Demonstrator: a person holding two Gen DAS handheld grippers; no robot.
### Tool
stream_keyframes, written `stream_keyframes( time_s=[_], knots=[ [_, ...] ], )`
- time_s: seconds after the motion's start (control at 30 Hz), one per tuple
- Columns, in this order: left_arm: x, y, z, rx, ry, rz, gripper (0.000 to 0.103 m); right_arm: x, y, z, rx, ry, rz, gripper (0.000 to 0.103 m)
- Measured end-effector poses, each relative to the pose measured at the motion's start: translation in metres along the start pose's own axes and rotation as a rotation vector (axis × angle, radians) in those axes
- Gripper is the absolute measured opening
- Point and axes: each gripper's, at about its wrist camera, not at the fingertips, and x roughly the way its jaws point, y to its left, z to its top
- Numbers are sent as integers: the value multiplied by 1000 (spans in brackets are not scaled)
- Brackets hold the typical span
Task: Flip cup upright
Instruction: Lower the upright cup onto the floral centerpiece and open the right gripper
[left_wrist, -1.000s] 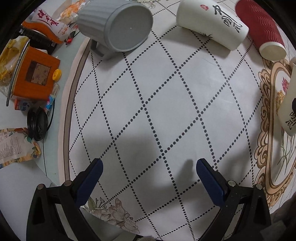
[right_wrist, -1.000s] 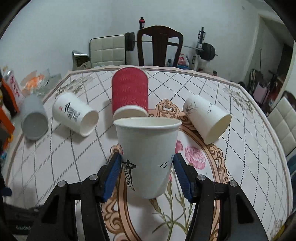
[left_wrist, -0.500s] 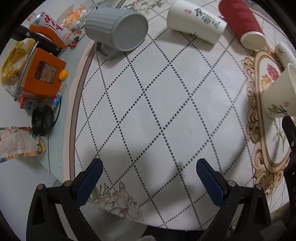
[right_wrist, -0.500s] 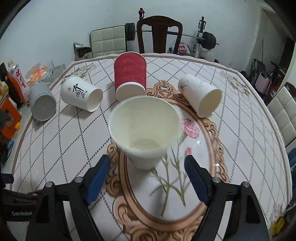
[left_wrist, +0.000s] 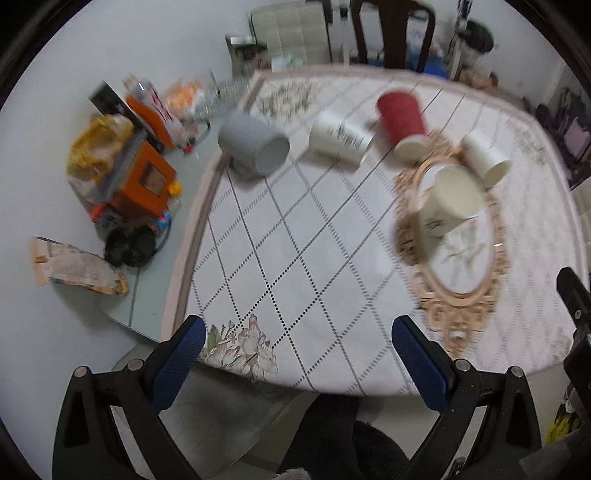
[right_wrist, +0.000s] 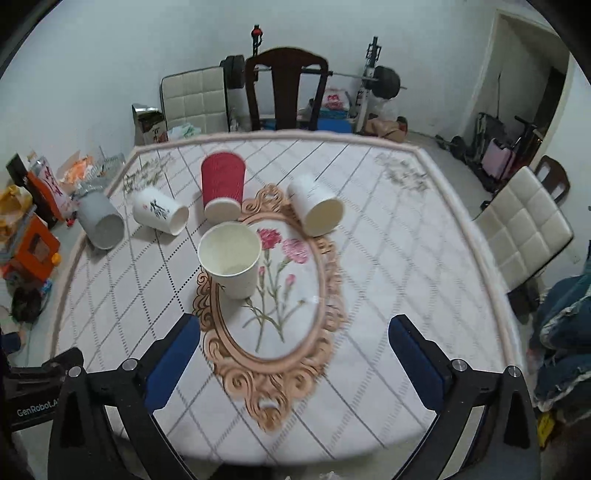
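On the bench (right_wrist: 424, 266), a white cup (right_wrist: 231, 264) stands mouth-up
Right claw (right_wrist: 293, 354) spread, empty, nearer; left claw (left_wrist: 295, 354) spread; four cups lie sideways beyond.

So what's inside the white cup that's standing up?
Nothing shows inside the upright white cup: the right wrist view looks into its open mouth and sees only bare cream walls. The front rim covers the bottom, so that part stays unseen. It stands on the flowery tablecloth.

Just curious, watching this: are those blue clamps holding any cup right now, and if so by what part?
Nothing is held. The right gripper and left gripper are both open and empty; the upright white cup stands free on the table.
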Motion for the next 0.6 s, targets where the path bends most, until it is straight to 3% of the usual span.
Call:
stream_keyframes(
  time_s=[0.27,0.6],
  knots=[
    [-108,13,-29,-43,-177,-16,103,-113,-33,-1,-8,-52,-12,103],
    [-166,27,-53,-41,-269,-73,103,-200,-44,-11,-11,-117,-9,103]
  ],
)
